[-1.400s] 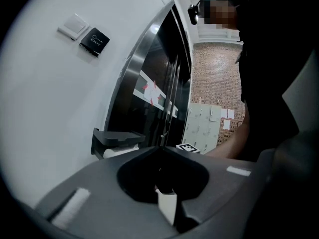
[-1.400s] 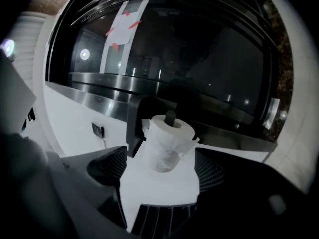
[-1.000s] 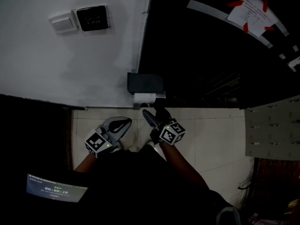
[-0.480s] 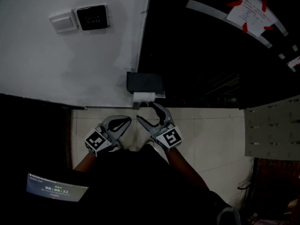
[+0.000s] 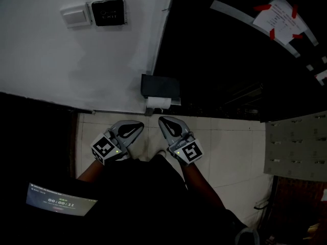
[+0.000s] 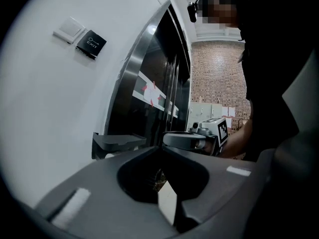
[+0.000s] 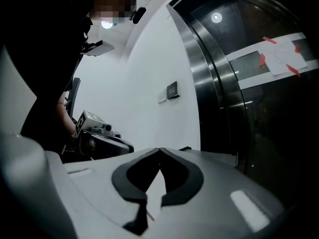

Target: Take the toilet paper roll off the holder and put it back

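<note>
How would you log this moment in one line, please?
left gripper: shut, empty | right gripper: shut, empty | toilet paper roll: on holder | contact: none

Dim overall; white wall brightest; light spot glaring on dark glass; fisheye edges black

- We are seeing only the front end of the toilet paper roll in the head view, because the dark holder is covering the rest from above.
- In the left gripper view, the left gripper is blocking all but a white sliver of the roll.
- In the right gripper view, the right gripper, jaws together, is leaving one small dark corner showing, and we are not managing to tell whether it is the holder.
- We are failing to read the taped notice, as its print is too small.
- We are losing the grey cabinet to the head view's right edge.
</note>
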A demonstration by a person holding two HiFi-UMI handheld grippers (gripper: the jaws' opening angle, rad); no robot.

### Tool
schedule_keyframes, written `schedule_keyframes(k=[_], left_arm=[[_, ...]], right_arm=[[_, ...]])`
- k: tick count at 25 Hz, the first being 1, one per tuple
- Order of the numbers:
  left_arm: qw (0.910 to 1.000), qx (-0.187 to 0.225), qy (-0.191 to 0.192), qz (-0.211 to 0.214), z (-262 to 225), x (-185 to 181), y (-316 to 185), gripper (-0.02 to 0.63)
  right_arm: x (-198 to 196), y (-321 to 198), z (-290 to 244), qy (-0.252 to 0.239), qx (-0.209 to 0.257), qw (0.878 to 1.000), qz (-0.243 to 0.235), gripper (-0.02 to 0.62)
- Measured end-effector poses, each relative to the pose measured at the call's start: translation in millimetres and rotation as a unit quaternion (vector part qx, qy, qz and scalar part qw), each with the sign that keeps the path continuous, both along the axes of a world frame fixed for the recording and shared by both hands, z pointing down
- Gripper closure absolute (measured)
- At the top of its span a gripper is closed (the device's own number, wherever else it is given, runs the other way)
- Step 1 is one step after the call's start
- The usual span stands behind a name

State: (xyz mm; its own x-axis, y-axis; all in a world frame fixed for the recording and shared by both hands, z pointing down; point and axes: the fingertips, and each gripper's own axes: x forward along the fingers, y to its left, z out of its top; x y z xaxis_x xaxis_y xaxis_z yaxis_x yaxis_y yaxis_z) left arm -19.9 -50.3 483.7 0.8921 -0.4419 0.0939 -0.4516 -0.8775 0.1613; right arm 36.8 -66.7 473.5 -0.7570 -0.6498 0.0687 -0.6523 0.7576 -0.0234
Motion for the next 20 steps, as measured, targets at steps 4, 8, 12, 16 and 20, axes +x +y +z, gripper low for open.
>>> schedule_keyframes(k=[4, 8, 12, 16, 20], left_arm=[[1.0, 0.003, 0.0, 0.002, 1.0, 0.3, -1.2, 0.601], [1.0, 0.003, 0.0, 0.004, 0.1, 1.0, -0.6, 0.601], [1.0, 0.005, 0.0, 0.006, 2.5, 1.4, -3.6, 0.601], [1.0, 0.003, -0.001, 0.006, 1.6, 2.0, -2.2, 0.601], [1.0, 0.003, -0.003, 0.006, 2.1, 1.6, -2.1, 0.601]], right_arm=[[-6.1, 6.0, 0.3, -0.003, -0.003, 1.0, -0.014, 0.595], [-8.5, 11.3, 3.1, -0.006, -0.016, 1.0, -0.017, 0.594], [-11.3, 11.4, 5.6, -0.01, -0.023, 0.999, -0.022, 0.594], [-14.4, 14.5, 5.8, -0.014, -0.022, 0.999, -0.028, 0.595], [-17.1, 14.6, 9.4, -0.013, -0.03, 0.999, -0.031, 0.595]])
